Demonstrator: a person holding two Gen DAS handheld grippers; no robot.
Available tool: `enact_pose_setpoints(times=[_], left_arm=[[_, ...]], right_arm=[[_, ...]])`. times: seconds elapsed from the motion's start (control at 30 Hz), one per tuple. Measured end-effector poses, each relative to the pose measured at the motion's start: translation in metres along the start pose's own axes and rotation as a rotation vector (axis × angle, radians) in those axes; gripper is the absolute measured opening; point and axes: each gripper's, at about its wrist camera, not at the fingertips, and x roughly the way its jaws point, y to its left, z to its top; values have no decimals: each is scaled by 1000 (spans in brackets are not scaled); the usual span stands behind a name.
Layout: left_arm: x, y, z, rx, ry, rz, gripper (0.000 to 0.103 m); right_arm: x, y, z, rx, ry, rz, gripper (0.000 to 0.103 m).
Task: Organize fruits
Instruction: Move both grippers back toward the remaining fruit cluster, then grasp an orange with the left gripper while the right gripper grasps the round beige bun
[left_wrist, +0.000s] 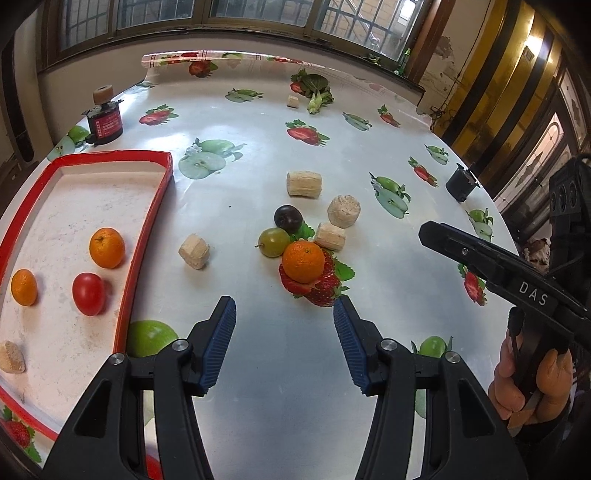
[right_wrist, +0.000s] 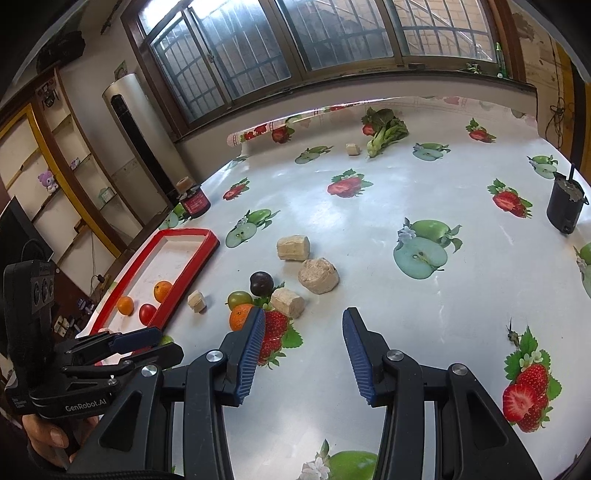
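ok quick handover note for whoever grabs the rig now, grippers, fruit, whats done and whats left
Left hand-held gripper: open, empty, pointed at the loose orange.
Right hand-held gripper: open, empty, above the table.
Done: two oranges and a tomato lie in the red tray.
Left: the loose orange, green plum and dark plum, clustered on the table among beige blocks.
The strawberries and apples around them are only tablecloth print.
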Motion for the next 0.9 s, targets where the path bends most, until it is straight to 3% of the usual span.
enact_pose_setpoints(times=[0.5, 0.53, 0.6, 0.67, 0.9], left_arm=[[73, -16, 24, -3, 91, -22, 53], [74, -16, 25, 8, 70, -17, 52], [75, -15, 25, 21, 69, -10, 32], [72, -8, 23, 13, 72, -44, 33], [46, 17, 14, -37, 48, -47, 33]], right_arm=[[35, -15, 21, 11, 30, -4, 47], [39, -15, 22, 10, 35, -3, 47], [47, -15, 24, 8, 45, -2, 47], [56, -14, 25, 7, 59, 0, 47], [92, -4, 27, -22, 105, -7, 47]])
